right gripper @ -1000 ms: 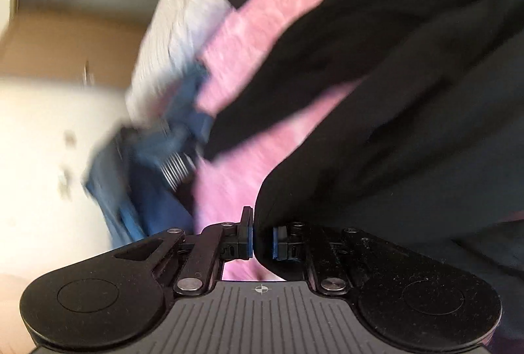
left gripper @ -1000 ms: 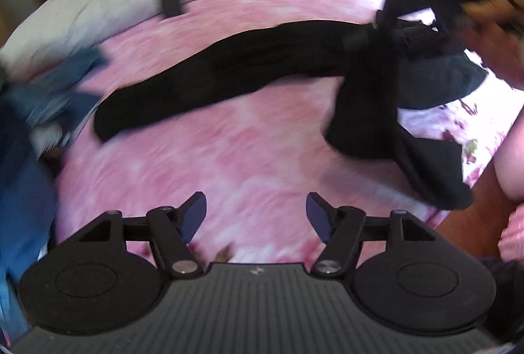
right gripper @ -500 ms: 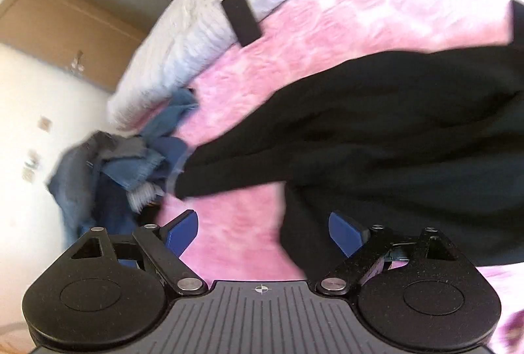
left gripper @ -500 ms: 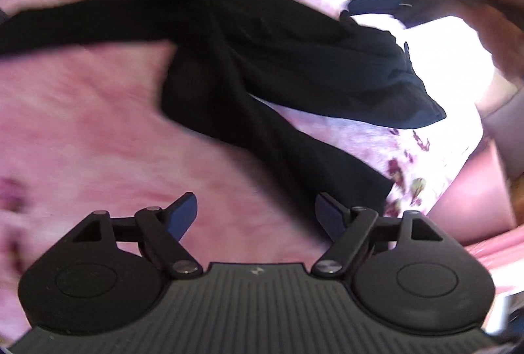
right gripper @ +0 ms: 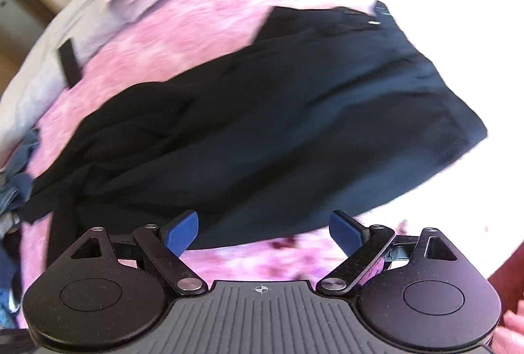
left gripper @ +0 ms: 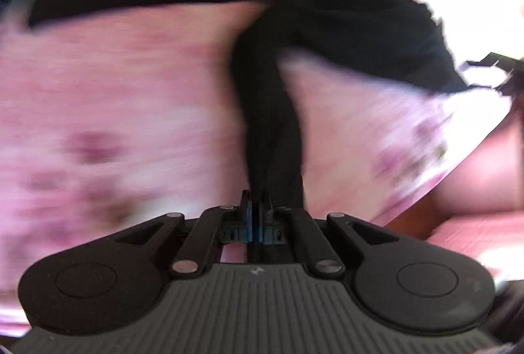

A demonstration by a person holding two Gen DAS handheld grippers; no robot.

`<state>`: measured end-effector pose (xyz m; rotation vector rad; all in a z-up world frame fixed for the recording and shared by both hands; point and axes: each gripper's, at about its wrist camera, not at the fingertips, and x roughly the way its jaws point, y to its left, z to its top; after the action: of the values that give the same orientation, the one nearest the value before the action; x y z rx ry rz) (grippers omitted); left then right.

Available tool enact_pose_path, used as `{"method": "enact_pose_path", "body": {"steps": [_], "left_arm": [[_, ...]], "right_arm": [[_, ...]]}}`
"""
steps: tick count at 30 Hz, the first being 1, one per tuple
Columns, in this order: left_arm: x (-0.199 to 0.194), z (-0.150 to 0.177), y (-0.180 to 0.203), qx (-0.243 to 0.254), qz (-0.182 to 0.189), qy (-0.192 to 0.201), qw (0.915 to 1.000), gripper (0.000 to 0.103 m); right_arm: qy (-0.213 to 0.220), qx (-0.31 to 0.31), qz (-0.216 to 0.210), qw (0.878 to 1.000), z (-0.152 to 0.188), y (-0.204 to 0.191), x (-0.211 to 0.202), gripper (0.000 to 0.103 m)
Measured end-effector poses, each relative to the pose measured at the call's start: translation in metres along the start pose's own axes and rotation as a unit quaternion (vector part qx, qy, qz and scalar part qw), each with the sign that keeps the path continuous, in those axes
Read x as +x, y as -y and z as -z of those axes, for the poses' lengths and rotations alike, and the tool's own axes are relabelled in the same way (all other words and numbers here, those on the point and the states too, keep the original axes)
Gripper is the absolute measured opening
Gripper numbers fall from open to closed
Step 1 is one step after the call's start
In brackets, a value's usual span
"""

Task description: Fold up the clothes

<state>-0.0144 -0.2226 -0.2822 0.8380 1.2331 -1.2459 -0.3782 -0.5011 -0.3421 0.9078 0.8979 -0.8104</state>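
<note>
The black trousers [right gripper: 262,124] lie spread across the pink floral bedspread [right gripper: 170,26], one leg stretched out long. The other leg [left gripper: 271,124] is bunched into a narrow strand.

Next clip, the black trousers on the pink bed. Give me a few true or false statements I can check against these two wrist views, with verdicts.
1. The left claw is shut on a leg of the black fabric trousers. True.
2. The right claw grips the trousers. False: its jaws stand open with nothing between them, above the trousers' edge.
3. The trousers lie on a pink floral bedspread. True.
4. A flat black rectangular object lies on the trousers. False: it lies apart from them, on the pale grey bedding.
5. Blue denim clothes are heaped beyond one end of the trousers. True.
</note>
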Motion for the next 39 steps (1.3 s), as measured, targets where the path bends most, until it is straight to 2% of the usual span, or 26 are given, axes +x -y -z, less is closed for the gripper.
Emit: {"method": "enact_pose_path", "body": {"steps": [2,3,5,6,7,8,9,10,11,12,14,16,18,21,23,26,27,28,29,31,32,33,34,35,37,39], "left_arm": [[-0.027,0.001,-0.034,0.05,-0.083,-0.018,0.9951,0.002],[-0.035,-0.002,-0.045,0.081,-0.129,-0.022,0.9881,0.005],[-0.039,-0.011,-0.057,0.13,-0.212,-0.02,0.9684,0.015],[-0.034,-0.016,-0.057,0.15,-0.253,-0.019,0.9555,0.026],[-0.026,-0.022,-0.054,0.169,-0.294,-0.02,0.9405,0.031],[-0.018,-0.027,-0.048,0.185,-0.325,-0.019,0.9273,0.034],[-0.013,-0.03,-0.042,0.199,-0.332,-0.014,0.9219,0.037],[-0.009,-0.033,-0.035,0.21,-0.329,-0.007,0.9207,0.037],[-0.004,-0.037,-0.024,0.219,-0.316,0.002,0.9231,0.037],[0.002,-0.04,-0.009,0.228,-0.294,0.013,0.928,0.039],[0.016,-0.046,0.027,0.258,-0.256,0.036,0.9311,0.04],[0.031,-0.052,0.064,0.289,-0.218,0.061,0.93,0.041],[0.046,-0.056,0.107,0.329,-0.174,0.092,0.9235,0.043],[0.073,-0.063,0.175,0.391,-0.109,0.129,0.9049,0.052],[0.099,-0.065,0.216,0.437,-0.087,0.137,0.8846,0.055],[0.138,-0.067,0.27,0.502,-0.075,0.147,0.8493,0.057],[0.151,-0.069,0.284,0.518,-0.079,0.147,0.8387,0.058],[0.164,-0.073,0.295,0.532,-0.088,0.146,0.8294,0.058],[0.176,-0.077,0.304,0.542,-0.101,0.143,0.8216,0.058],[0.193,-0.088,0.317,0.555,-0.128,0.133,0.811,0.051],[0.197,-0.092,0.321,0.559,-0.133,0.124,0.8091,0.041],[0.198,-0.095,0.325,0.563,-0.136,0.114,0.8069,0.012],[0.193,-0.097,0.328,0.568,-0.132,0.106,0.8056,0.004],[0.183,-0.098,0.331,0.568,-0.115,0.099,0.8092,0.004],[0.155,-0.099,0.338,0.56,-0.064,0.079,0.8225,0.001],[0.128,-0.097,0.346,0.545,0.01,0.044,0.8374,0.0]], "right_arm": [[0.007,-0.002,0.009,1.0,0.004,0.014,-0.011,0.09],[0.011,-0.003,0.014,1.0,0.006,0.021,-0.016,0.09],[0.013,-0.002,0.027,1.0,0.011,0.037,-0.028,0.09],[0.013,0.001,0.033,0.999,0.013,0.044,-0.031,0.09],[0.013,0.01,0.036,0.999,0.014,0.048,-0.032,0.09],[0.016,0.021,0.038,0.999,0.016,0.053,-0.034,0.09],[0.019,0.03,0.041,0.999,0.017,0.059,-0.036,0.09],[0.024,0.036,0.047,0.998,0.017,0.066,-0.039,0.09],[0.03,0.043,0.052,0.997,0.018,0.074,-0.042,0.09],[0.035,0.049,0.058,0.997,0.017,0.082,-0.045,0.09],[0.044,0.059,0.071,0.995,0.014,0.103,-0.049,0.09],[0.055,0.073,0.079,0.993,0.008,0.128,-0.044,0.09],[0.066,0.092,0.079,0.99,0.0,0.156,-0.034,0.09],[0.076,0.142,0.06,0.985,-0.01,0.2,-0.01,0.089],[0.082,0.192,0.046,0.977,-0.014,0.227,0.007,0.088],[0.109,0.275,0.01,0.955,-0.019,0.258,0.016,0.084],[0.11,0.295,0.006,0.949,-0.023,0.264,0.015,0.076],[0.108,0.3,0.006,0.948,-0.027,0.268,0.013,0.038],[0.105,0.303,-0.001,0.947,-0.033,0.273,0.012,0.017],[0.087,0.291,-0.028,0.952,-0.044,0.283,0.008,0.01],[0.078,0.279,-0.034,0.957,-0.05,0.286,0.003,0.009],[0.073,0.259,-0.032,0.963,-0.055,0.286,-0.006,0.009],[0.068,0.239,-0.031,0.968,-0.061,0.286,-0.015,0.008],[0.064,0.223,-0.03,0.972,-0.064,0.287,-0.026,0.008],[0.065,0.201,-0.021,0.977,-0.064,0.287,-0.058,0.008],[0.067,0.162,0.019,0.984,-0.061,0.286,-0.088,0.008]]}}
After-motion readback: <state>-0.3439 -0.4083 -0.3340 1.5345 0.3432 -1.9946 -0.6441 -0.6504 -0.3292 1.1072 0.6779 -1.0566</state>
